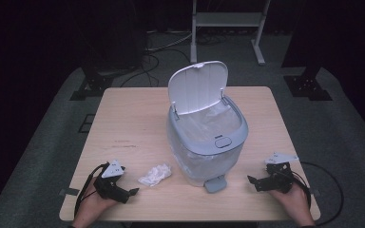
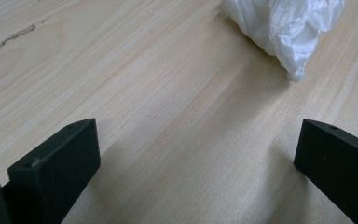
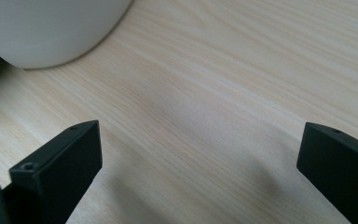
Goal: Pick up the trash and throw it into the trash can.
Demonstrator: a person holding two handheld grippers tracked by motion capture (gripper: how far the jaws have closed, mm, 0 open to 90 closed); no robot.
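Observation:
A grey pedal bin (image 1: 208,142) stands mid-table with its white lid (image 1: 197,86) raised and a clear liner inside. Its foot pedal (image 1: 215,184) juts toward the front edge. A crumpled white paper wad (image 1: 155,175) lies on the wood left of the bin; in the left gripper view the wad (image 2: 286,25) sits ahead at the upper right. My left gripper (image 1: 132,192) rests near the front left, open and empty, just short of the wad. My right gripper (image 1: 251,180) rests at the front right, open, pointing at the bin's base (image 3: 46,32).
The wooden table (image 1: 128,123) has bare wood behind the wad and a dark scratch (image 1: 123,145) at the left. Cables trail from both grippers over the front edge. A white metal stand (image 1: 228,21) and dark frames stand on the carpet beyond.

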